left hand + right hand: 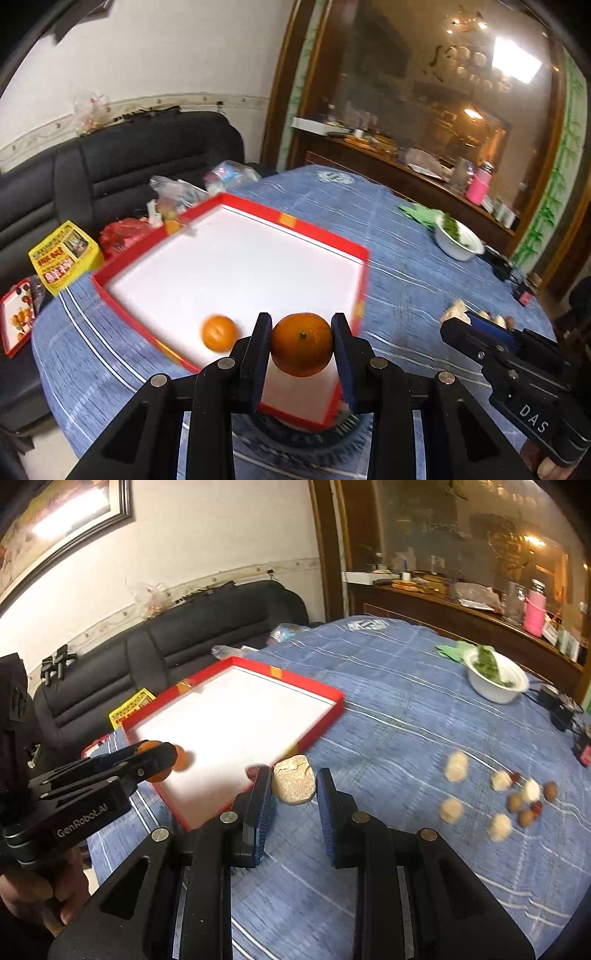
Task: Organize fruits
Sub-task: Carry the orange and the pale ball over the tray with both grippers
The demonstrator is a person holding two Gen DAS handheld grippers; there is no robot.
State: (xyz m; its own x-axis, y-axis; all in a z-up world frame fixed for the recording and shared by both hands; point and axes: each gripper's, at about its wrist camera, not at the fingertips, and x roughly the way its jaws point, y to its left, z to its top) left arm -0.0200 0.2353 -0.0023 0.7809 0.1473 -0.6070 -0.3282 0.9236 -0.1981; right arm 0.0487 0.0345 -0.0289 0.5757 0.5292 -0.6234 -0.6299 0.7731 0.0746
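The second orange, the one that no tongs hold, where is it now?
In the left wrist view the loose orange lies inside the red tray, near its near-left corner, just left of the orange gripped by the left tongs.

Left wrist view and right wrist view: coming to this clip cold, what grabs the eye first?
The orange clamped in the left tongs over the near end of the red-rimmed white tray, with a second orange already lying inside. In the right wrist view, the right tongs bracket a pale tan lump just outside the tray's near corner. More pale and brown pieces are scattered on the blue tablecloth to the right.
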